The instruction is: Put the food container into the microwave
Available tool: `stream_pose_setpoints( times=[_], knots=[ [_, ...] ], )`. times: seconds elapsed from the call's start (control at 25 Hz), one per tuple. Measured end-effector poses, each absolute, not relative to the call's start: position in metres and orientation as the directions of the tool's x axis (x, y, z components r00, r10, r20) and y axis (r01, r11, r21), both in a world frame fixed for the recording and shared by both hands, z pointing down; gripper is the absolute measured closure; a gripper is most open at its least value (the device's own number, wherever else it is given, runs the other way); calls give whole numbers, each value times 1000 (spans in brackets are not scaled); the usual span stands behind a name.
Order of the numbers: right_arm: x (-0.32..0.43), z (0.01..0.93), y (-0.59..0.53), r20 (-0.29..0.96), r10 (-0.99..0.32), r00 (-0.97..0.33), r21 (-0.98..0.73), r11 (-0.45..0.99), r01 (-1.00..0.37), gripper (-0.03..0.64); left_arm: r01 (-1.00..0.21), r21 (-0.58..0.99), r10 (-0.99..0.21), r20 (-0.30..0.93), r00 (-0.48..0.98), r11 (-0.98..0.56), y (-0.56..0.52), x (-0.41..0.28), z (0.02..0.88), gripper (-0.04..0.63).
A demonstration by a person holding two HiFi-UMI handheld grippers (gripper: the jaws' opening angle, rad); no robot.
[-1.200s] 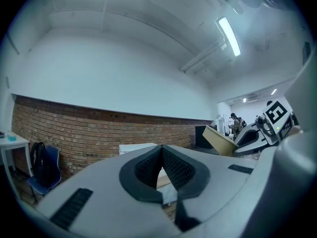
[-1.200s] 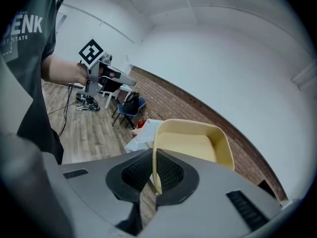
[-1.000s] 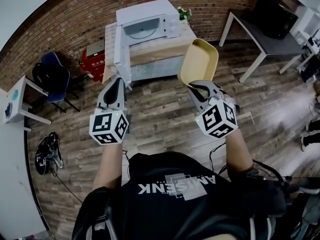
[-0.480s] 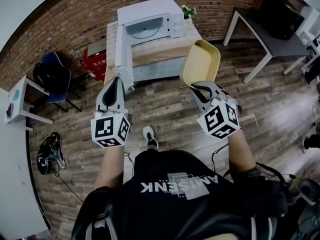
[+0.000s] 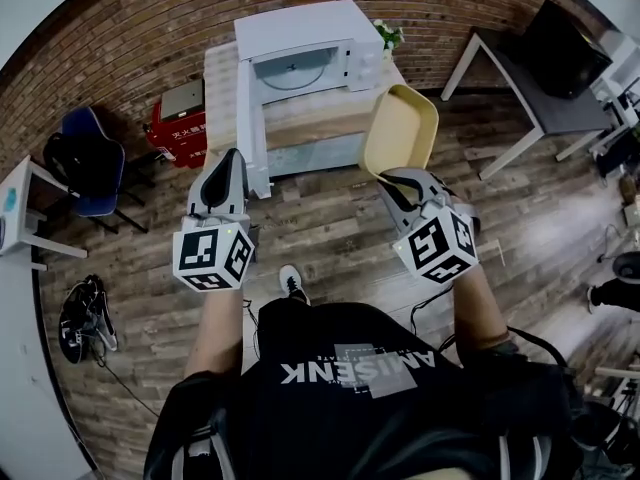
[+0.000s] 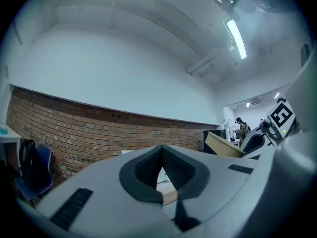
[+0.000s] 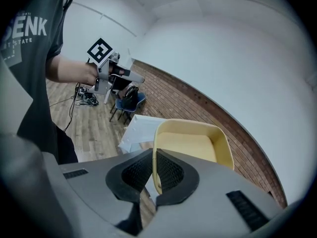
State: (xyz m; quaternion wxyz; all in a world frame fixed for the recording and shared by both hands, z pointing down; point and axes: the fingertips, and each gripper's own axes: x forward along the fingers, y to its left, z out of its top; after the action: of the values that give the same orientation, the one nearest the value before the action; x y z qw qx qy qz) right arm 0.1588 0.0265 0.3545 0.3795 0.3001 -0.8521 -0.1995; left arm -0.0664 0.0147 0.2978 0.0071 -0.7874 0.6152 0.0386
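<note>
A white microwave (image 5: 300, 38) stands on a wooden cabinet (image 5: 310, 118) ahead, its door (image 5: 252, 118) swung open to the left and its cavity facing me. My right gripper (image 5: 392, 176) is shut on the near rim of a yellow food container (image 5: 400, 128), held tilted up in the air in front of the cabinet's right end. In the right gripper view the rim sits pinched between the pads (image 7: 168, 171), with the container (image 7: 190, 145) beyond them. My left gripper (image 5: 232, 158) is shut and empty, raised near the open door. It points at the brick wall in the left gripper view (image 6: 162, 170).
A red box (image 5: 175, 118) and a blue chair (image 5: 85, 163) stand left of the cabinet. A dark-topped table (image 5: 530, 78) is at the right, a white side table (image 5: 15, 208) at the far left. A bag (image 5: 85, 308) lies on the wooden floor. My shoe (image 5: 292, 280) shows below.
The microwave and cabinet have drawn slightly nearer as I stepped forward. Both grippers keep their pose; the right still holds the container.
</note>
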Motion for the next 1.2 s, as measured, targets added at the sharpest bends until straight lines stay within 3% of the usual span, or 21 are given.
stream_pose_setpoints(
  times=[0.8,1.2],
  knots=[
    [19,365,-148,580,-667,-467,563,743,-362,569,-939,91,-943,-54,328,-332,-147,-189,326,583],
    [-23,398,-202,646,-591,-483,515,804,-296,569,-957,116,-964,-36,263,-265,-179,-230,340,583]
  ],
)
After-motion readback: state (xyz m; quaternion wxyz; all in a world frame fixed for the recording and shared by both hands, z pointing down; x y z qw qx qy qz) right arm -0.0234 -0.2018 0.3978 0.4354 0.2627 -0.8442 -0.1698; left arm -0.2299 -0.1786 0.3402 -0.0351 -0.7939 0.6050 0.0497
